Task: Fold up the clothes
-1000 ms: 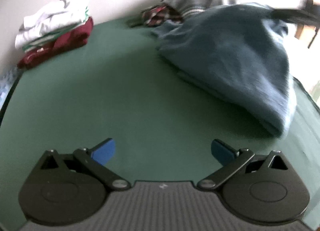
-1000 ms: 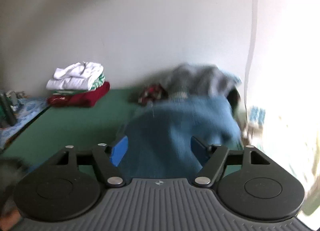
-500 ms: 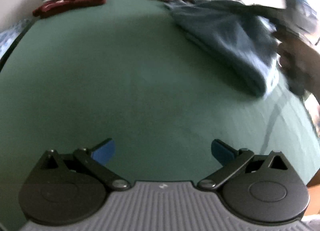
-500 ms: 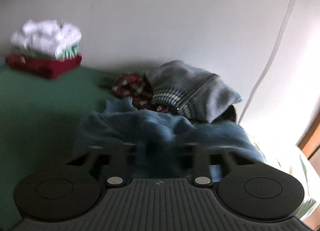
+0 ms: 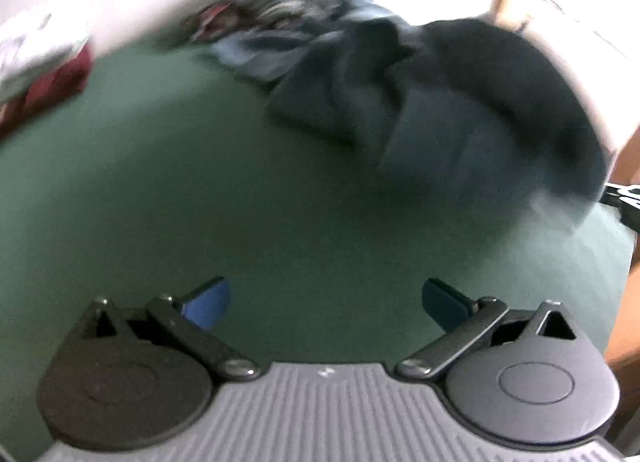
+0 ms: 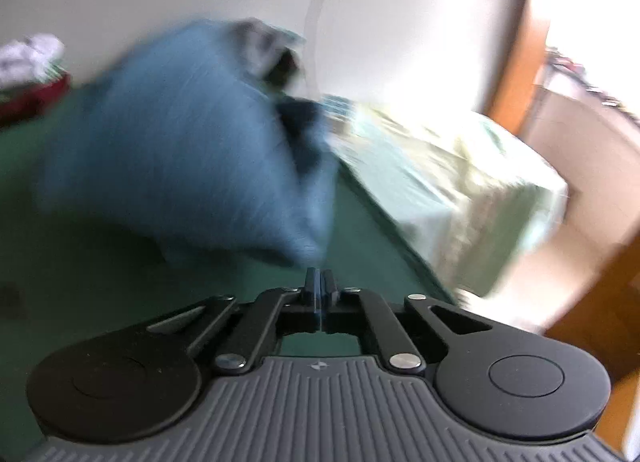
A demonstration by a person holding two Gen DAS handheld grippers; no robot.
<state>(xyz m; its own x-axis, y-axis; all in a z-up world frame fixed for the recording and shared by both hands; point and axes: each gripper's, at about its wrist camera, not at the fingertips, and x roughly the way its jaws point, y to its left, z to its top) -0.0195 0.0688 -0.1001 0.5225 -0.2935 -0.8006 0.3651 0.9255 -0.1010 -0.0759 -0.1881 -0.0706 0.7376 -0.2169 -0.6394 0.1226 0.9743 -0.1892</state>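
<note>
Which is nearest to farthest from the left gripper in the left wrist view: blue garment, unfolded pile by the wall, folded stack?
From the left gripper, open over the green surface:
1. Blue garment, ahead to the right.
2. Folded stack, far left edge.
3. Unfolded pile, at the back by the wall.
Items 2 and 3 are blurred and too close to call.

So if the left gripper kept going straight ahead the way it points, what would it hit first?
Probably the green table cover: the open left gripper looks down onto bare cover. The blue garment lies off to the right, though blur makes depth uncertain.
</note>
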